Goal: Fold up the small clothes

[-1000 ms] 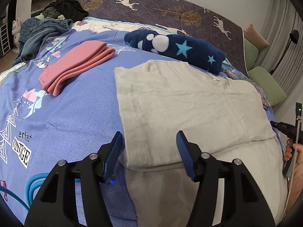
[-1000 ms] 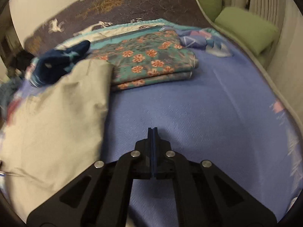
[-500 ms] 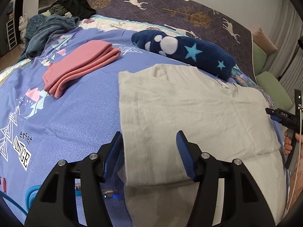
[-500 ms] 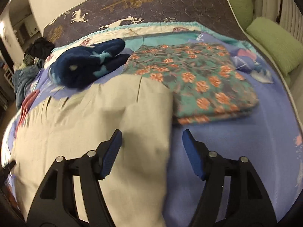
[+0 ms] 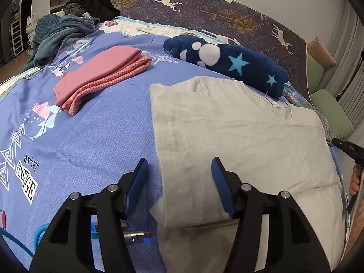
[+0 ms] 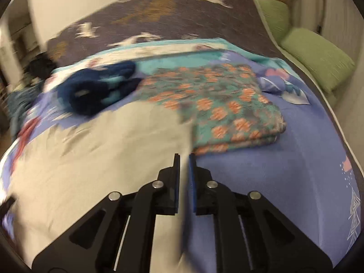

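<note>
- Blue bedspread (image 5: 95,141) serving as work surface; flat and roomy enough for spreading.
- Beige garment (image 5: 238,132) laid flat at centre, upper layer already doubled over lower; likely mid-fold.
- Pink folded piece (image 5: 100,77) far left, navy star fleece (image 5: 229,63) behind, floral folded cloth (image 6: 218,111) to the right: probably finished items set aside.
- Left gripper (image 5: 179,175) spread wide, straddling garment's left edge, holding nothing.
- Right gripper (image 6: 183,170) nearly closed at garment's right edge; grip on cloth impossible to tell through blur.

Bed (image 5: 95,136) with blue printed cover; deer-patterned headboard (image 5: 227,16) along its far edge. Green cushions (image 6: 318,56) beside the far right corner. Blue cable (image 5: 43,232) and a small lit connector (image 5: 136,236) at the near edge.
</note>
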`<state>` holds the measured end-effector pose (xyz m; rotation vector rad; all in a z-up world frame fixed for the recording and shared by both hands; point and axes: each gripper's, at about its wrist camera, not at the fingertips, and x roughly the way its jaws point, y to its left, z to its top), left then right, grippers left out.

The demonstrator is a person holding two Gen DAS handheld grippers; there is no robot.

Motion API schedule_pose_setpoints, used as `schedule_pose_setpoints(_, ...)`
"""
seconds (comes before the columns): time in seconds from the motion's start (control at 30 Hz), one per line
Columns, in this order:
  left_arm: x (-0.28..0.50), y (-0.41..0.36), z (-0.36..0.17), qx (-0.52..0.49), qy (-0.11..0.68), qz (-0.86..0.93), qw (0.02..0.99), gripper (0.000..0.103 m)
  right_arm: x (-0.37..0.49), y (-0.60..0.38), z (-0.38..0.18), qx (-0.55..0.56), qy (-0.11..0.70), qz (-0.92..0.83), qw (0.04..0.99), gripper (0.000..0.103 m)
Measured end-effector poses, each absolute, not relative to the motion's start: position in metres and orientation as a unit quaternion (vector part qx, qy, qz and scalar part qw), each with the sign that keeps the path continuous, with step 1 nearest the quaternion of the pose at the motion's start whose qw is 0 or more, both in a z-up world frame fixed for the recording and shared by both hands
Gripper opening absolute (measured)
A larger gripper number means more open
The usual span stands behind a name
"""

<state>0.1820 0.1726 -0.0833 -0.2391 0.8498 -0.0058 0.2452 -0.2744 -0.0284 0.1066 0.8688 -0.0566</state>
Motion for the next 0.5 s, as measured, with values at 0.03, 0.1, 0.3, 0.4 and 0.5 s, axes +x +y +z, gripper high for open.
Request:
schedule_pose_setpoints(0.03,0.18,0.173,-0.083,-0.114,0.411,-0.005,0.905,0.059,0.23,-0.268,-0.027,0.047,0.423,-0.003,0.905,0.009)
schedule_pose_setpoints(0.1,0.175,0.174,-0.083,-0.108,0.416,-0.007,0.903,0.059,0.209,-0.261,-0.036,0.032,0.447,0.022,0.894,0.01)
schedule_pose_setpoints(0.3,0.161,0.179,-0.082,-0.104,0.421,-0.016,0.901,0.046,0.182,-0.279,-0.053,0.049,0.462,-0.012,0.885,0.022)
schedule_pose_setpoints(0.4,0.15,0.177,-0.08,-0.094,0.418,-0.022,0.903,0.046,0.172,-0.272,-0.045,0.026,0.451,-0.017,0.892,0.022)
schedule_pose_setpoints(0.5,0.138,0.175,-0.079,-0.094,0.418,-0.036,0.903,0.046,0.161,-0.275,-0.042,0.024,0.451,-0.022,0.892,0.022)
